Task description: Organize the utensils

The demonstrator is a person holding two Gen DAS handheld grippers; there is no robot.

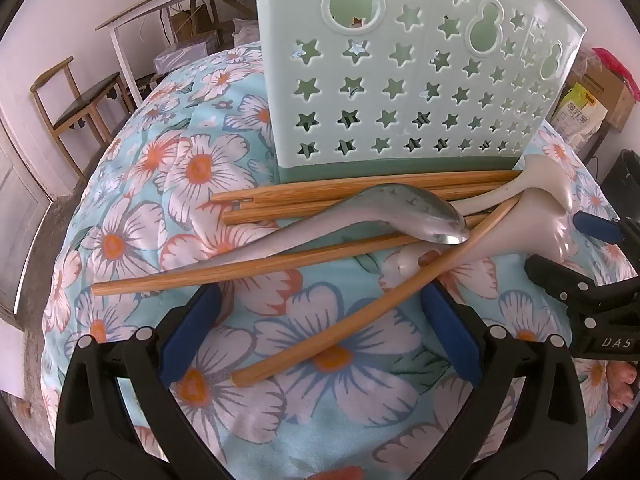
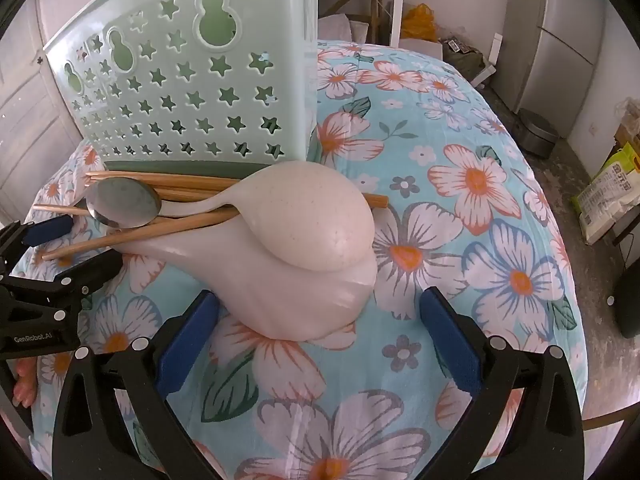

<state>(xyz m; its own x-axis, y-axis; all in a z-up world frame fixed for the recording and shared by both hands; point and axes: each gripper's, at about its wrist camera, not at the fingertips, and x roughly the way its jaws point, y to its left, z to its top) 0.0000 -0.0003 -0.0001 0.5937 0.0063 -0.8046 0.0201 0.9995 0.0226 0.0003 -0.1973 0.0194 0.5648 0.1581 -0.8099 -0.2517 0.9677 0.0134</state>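
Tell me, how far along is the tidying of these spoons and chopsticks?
Nothing looks done yet. The chopsticks, the metal spoon and two pale ladles all lie piled on the flowered cloth in front of the green holder; through its cut-outs no utensil shows inside. Nothing is in hand: the left tool and right tool both stand open and empty. Every piece is left to sort.

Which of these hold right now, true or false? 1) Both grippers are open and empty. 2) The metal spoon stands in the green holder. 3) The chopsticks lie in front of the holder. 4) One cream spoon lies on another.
1) True: the left gripper and right gripper are open, holding nothing.
2) False: the metal spoon lies across the chopsticks on the cloth.
3) True: they lie along the base of the green holder.
4) True: the cream spoons are stacked.
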